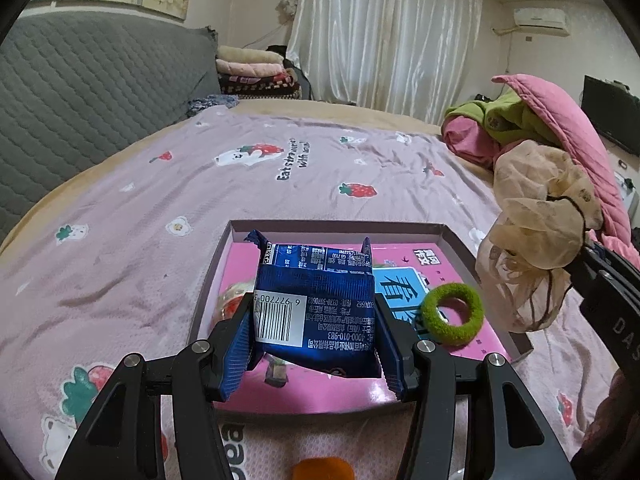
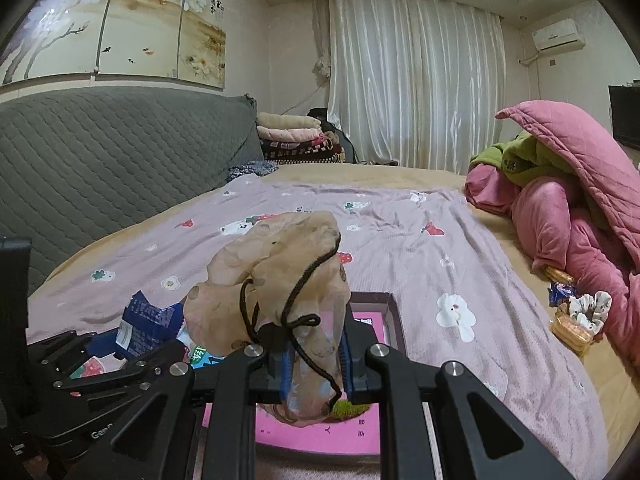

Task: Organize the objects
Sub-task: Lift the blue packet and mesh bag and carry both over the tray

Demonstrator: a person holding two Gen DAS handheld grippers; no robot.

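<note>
My left gripper (image 1: pixel 314 342) is shut on a blue snack packet (image 1: pixel 316 304) and holds it over the shallow box with a pink bottom (image 1: pixel 336 227) on the bed. A green fuzzy hair ring (image 1: pixel 452 314) lies in the box at the right. My right gripper (image 2: pixel 314 364) is shut on a beige sheer scrunchie with a black cord (image 2: pixel 276 292), held above the box's right part (image 2: pixel 394 320). In the left wrist view the scrunchie (image 1: pixel 536 220) hangs at the right. The blue packet (image 2: pixel 148 320) shows at the left of the right wrist view.
The box sits on a lilac strawberry-print sheet (image 1: pixel 280 168). A pile of pink and green quilts (image 2: pixel 560 184) lies at the right, with a white scrunchie and snack packs (image 2: pixel 576 316) beside it. A grey padded headboard (image 1: pixel 88 92) stands at the left. An orange object (image 1: pixel 322 468) is near my left gripper.
</note>
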